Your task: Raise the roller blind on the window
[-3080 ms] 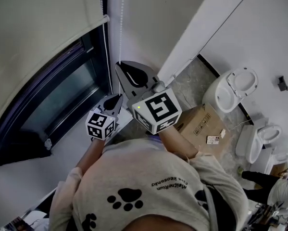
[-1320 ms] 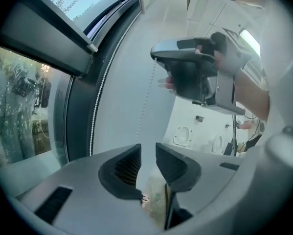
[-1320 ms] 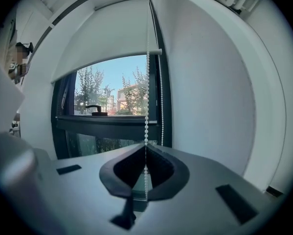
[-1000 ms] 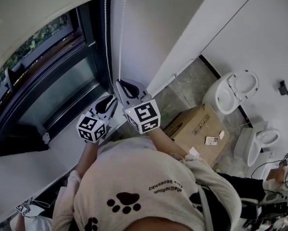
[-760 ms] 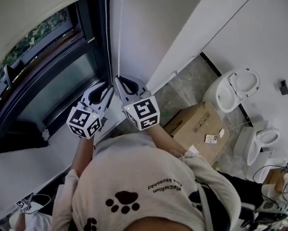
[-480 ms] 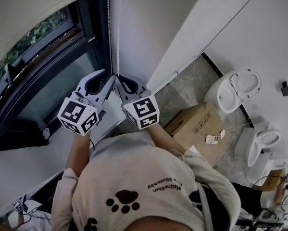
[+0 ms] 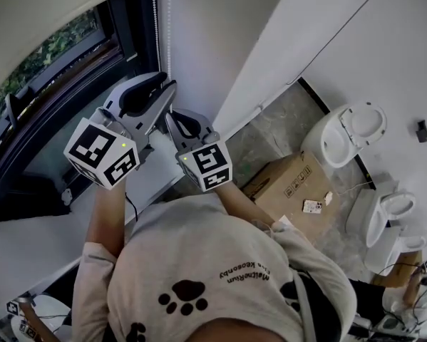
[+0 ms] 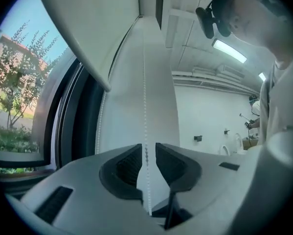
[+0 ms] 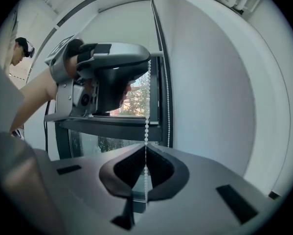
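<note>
Your R gripper was clamped on the white plastic bead chain, centre frame. Your L gripper, higher up, had jaws narrowly apart w/ the chain between, unpinched. Upper left sat the pale fabric roller blind, over the dark-framed window.

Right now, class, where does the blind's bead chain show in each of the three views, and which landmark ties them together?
Head view: bead chain at the top, left of centre, against the white wall.
Left gripper view: bead chain at the centre, hanging between the left gripper's parted jaws.
Right gripper view: bead chain at the centre, pinched by the right gripper.
Shared landmark: the dark window frame.
</note>
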{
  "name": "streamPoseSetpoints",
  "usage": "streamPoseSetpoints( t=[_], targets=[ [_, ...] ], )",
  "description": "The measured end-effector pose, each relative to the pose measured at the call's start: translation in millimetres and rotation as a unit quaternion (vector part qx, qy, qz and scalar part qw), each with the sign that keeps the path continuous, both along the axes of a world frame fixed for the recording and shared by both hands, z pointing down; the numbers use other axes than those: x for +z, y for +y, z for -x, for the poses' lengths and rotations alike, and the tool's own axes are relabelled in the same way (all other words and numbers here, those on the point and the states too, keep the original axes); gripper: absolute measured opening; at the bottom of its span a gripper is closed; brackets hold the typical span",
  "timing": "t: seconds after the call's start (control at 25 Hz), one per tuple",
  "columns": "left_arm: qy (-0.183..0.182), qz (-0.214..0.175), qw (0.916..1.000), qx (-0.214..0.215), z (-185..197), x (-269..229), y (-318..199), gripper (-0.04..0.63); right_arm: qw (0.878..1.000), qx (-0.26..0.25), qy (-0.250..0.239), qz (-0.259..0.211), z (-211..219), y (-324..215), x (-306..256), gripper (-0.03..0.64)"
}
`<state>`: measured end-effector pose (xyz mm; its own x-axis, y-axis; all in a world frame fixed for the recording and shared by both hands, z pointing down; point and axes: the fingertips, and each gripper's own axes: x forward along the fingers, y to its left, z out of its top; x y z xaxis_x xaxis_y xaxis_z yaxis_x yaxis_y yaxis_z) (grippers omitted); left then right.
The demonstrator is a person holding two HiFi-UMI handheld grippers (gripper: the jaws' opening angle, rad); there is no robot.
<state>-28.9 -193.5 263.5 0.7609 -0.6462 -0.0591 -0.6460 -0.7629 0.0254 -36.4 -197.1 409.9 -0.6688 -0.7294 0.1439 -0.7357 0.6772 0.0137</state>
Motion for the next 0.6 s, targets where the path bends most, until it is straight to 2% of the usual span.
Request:
streamPoseSetpoints(
  t=[0.16,0.32,0.6],
  targets=[
    [0.004,-0.012,0.9999,-0.004,-2,-26,-5,0.089,1.0,-0.008,0.007,-0.004,2,3,-2,0.009],
    [-0.006,-0.026,0.9996,-0.001,-4,-41,-8,0.027,1.0,-0.009,0.005,-0.008,4,4,-4,0.009],
    [-0.006,-0.007,0.9999,0.004,0,-35,-14,0.008,1.0,-0.013,0.007,0.001,5,1,2,0.009]
  ],
)
